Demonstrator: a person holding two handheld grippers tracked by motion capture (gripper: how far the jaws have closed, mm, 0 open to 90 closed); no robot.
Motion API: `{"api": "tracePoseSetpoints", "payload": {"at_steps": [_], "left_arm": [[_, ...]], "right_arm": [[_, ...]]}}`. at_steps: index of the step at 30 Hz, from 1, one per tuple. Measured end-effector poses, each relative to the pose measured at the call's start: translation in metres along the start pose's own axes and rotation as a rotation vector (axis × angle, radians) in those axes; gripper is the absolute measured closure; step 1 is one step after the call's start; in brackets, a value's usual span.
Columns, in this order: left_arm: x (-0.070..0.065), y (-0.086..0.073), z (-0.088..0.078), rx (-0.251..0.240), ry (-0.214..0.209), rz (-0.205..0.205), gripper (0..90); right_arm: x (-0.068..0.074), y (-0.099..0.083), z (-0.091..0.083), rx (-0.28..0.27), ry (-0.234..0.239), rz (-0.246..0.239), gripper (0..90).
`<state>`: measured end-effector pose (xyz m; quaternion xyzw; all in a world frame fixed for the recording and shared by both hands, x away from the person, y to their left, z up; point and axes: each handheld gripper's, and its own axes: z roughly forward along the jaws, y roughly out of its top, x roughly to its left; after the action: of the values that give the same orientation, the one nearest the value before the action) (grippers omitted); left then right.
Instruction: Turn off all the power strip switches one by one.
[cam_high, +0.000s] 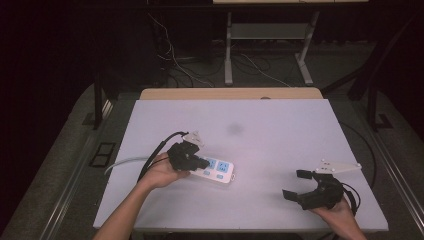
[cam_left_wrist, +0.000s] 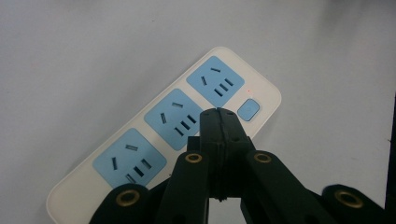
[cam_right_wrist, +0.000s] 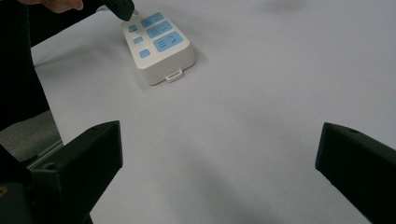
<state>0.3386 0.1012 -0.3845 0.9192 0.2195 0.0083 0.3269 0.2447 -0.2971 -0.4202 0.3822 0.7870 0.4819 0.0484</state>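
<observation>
Power strip (cam_high: 218, 170): a white strip with 3 blue socket panels and 1 small blue button near one end is laid flat on the pale table (cam_high: 260, 125), left of centre and toward the near edge.
Left gripper (cam_high: 204, 162): its jaws are seen pressed together with nothing between them; the tips are held over the strip, between the middle socket and the button (cam_left_wrist: 248, 110). Contact with the strip cannot be told.
Left hand (cam_high: 162, 172): it is wrapped around the gripper body, just beside the strip's left end.
Right gripper (cam_high: 295, 184): its jaws are spread wide and nothing is held; it is kept near the table's near right corner, well apart from the strip.
Cables: 1 black and 1 grey lead are trailed off the table's left side.
</observation>
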Motion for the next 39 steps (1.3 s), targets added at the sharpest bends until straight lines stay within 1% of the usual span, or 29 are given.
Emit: {"api": "tracePoseSetpoints", "payload": {"at_steps": [2,6,13,20,26,32,35,39], "left_arm": [[0.0,0.0,0.002,0.004,0.001,0.007,89.3],[-0.001,0.001,0.004,0.008,-0.005,0.009,89.3],[-0.001,0.0,0.007,0.019,-0.001,0.015,89.3],[0.001,-0.006,0.013,0.028,-0.003,0.002,89.3],[0.003,-0.009,0.016,0.033,-0.006,0.002,89.3],[0.003,-0.009,0.018,0.031,-0.01,-0.007,89.3],[0.004,-0.009,0.019,0.04,-0.01,-0.003,89.3],[0.004,-0.009,0.02,0.032,-0.016,-0.014,89.3]], "right_arm": [[0.0,0.0,0.0,0.001,0.001,-0.001,0.3],[0.0,0.0,0.0,0.001,0.001,0.0,0.3],[0.0,0.0,0.001,0.004,0.004,-0.004,0.4],[0.0,0.0,0.001,0.004,0.005,-0.004,0.3],[0.0,0.0,0.001,0.006,0.005,-0.004,0.3],[0.0,0.0,0.002,0.01,0.005,-0.005,0.3],[0.0,0.0,0.001,0.009,0.005,0.0,0.3],[0.0,0.0,0.001,0.007,0.005,0.0,0.3]]}}
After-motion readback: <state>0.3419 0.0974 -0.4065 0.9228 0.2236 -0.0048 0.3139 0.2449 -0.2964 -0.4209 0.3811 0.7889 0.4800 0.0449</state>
